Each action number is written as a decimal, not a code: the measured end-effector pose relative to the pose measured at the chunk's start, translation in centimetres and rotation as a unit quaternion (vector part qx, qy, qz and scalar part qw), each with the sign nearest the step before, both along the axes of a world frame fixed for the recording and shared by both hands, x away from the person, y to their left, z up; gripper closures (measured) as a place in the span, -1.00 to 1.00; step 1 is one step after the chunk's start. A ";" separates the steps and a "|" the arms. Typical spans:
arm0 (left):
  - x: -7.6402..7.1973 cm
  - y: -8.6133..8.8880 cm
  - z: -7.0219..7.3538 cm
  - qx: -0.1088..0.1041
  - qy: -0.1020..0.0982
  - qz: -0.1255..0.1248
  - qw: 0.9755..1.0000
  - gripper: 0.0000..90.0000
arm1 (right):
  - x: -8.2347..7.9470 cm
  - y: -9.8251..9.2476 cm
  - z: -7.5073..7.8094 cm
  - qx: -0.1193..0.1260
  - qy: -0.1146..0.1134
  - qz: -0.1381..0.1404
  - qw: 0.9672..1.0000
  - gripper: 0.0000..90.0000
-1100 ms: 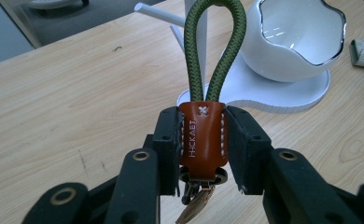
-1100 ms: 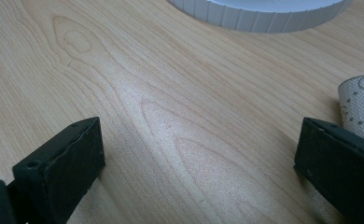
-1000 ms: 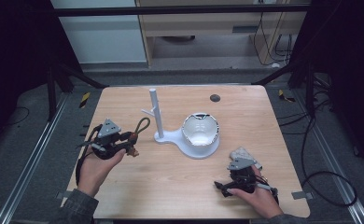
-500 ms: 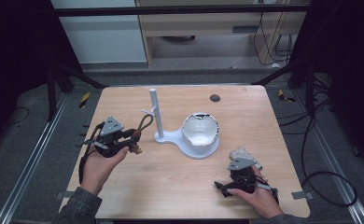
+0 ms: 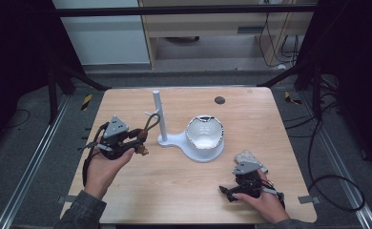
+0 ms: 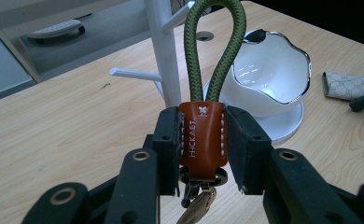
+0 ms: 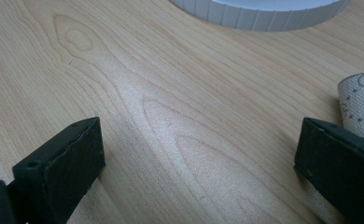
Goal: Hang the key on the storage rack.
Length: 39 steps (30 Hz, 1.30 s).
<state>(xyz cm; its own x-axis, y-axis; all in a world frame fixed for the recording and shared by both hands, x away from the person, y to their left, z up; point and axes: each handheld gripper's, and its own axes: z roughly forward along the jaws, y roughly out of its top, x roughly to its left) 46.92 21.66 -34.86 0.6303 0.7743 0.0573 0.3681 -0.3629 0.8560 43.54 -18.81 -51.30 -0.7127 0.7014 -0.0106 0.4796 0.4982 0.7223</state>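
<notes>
**High view: keychain carried toward the stand**

High view shows the left gripper (image 5: 137, 140) now nearer the white stand (image 5: 159, 114), jaws pinching the keychain (image 6: 202, 135) by its leather tab; hanging looks next; right gripper (image 5: 232, 190) rests spread by the table's (image 5: 174, 191) near-right corner.

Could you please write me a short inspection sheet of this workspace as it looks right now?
Surface: light wooden table with a dark round hole near its far edge.
Job's things: white stand with an upright post and side pegs; white bowl on the stand's base; keychain with an orange leather tab and green cord loop; patterned pouch lying flat.
Clutter: nothing seen.
Grippers: left gripper shut on the keychain's tab, near the post; right gripper open, low over bare wood beside the pouch.
Cables: a black cable trails from the left gripper.
Surroundings: grey floor, cabinets, dark frame posts.
</notes>
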 end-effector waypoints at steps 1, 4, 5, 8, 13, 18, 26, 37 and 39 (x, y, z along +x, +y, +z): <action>0.0 0.0 0.1 0.002 -0.001 0.000 1.000 0.46 | 0.0 0.0 0.0 0.000 0.000 0.000 1.000 -0.97; 0.2 0.0 0.2 0.001 -0.001 0.003 1.000 0.46 | 0.0 0.0 0.0 0.000 0.000 0.000 1.000 -0.97; 0.3 0.0 0.3 0.000 -0.002 0.004 1.000 0.46 | 0.0 0.0 0.0 0.000 0.000 0.000 1.000 -0.97; 0.7 -0.1 0.4 0.001 -0.005 0.009 1.000 0.46 | 0.0 0.0 0.0 0.000 0.000 0.000 1.000 -0.97; 1.1 -0.2 0.5 0.005 -0.008 0.013 1.000 0.46 | 0.0 0.0 0.0 0.000 0.000 0.000 1.000 -0.97; 1.7 -0.6 0.2 0.009 -0.003 0.013 1.000 0.46 | 0.0 0.0 0.0 0.000 0.000 0.000 1.000 -0.97; 2.0 -0.7 0.1 0.012 -0.002 0.014 1.000 0.46 | 0.0 0.0 0.0 0.000 0.000 0.000 1.000 -0.97; 2.4 -1.1 -0.3 0.013 0.003 0.016 1.000 0.46 | 0.0 0.0 0.0 -0.001 0.000 0.000 1.000 -0.97; 2.5 -1.1 -0.3 0.015 0.004 0.015 1.000 0.45 | 0.0 0.0 0.0 0.000 -0.001 0.001 1.000 -0.97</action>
